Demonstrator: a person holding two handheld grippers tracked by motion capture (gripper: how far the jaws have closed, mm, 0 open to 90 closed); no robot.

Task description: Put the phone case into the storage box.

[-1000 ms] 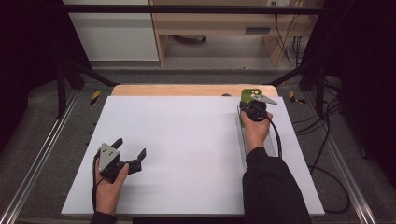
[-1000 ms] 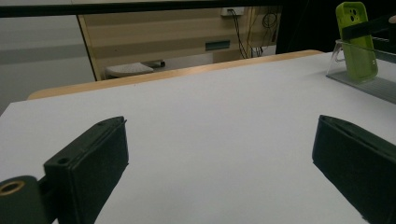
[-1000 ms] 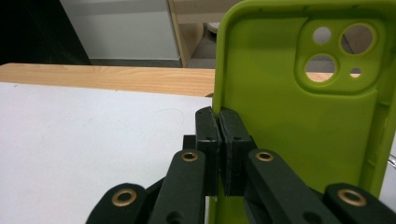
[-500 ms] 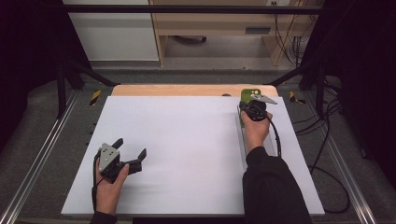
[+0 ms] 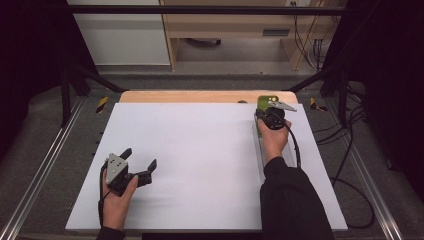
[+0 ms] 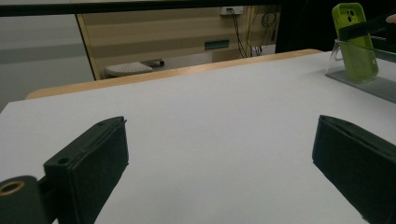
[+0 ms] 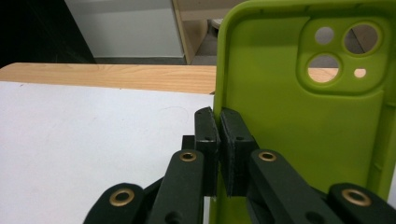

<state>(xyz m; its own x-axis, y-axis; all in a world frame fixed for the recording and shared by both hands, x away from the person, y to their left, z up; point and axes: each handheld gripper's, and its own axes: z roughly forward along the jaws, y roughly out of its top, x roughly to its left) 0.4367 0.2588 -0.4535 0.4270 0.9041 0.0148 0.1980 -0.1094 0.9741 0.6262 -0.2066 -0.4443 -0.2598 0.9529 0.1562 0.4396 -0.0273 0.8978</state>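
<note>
The right hand-held gripper (image 7: 219,140) pinches the side wall of the green phone case (image 7: 303,121) at the far right of the tabletop (image 5: 200,150); the case looks light, bendy and rubbery, so its rim is the best place to grab.

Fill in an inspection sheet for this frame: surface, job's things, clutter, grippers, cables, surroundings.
Surface: white board on a wooden table, bare in the middle.
Job's things: green phone case, upright, at a clear stand on the board's far right.
Clutter: nothing seen.
Grippers: right gripper shut on the phone case's side edge; left gripper open, nothing between the jaws, low over the board's near left.
Cables: one cable trails from the right gripper; more lie on the floor at right.
Surroundings: metal frame rails, dark curtains, wooden furniture beyond.
</note>
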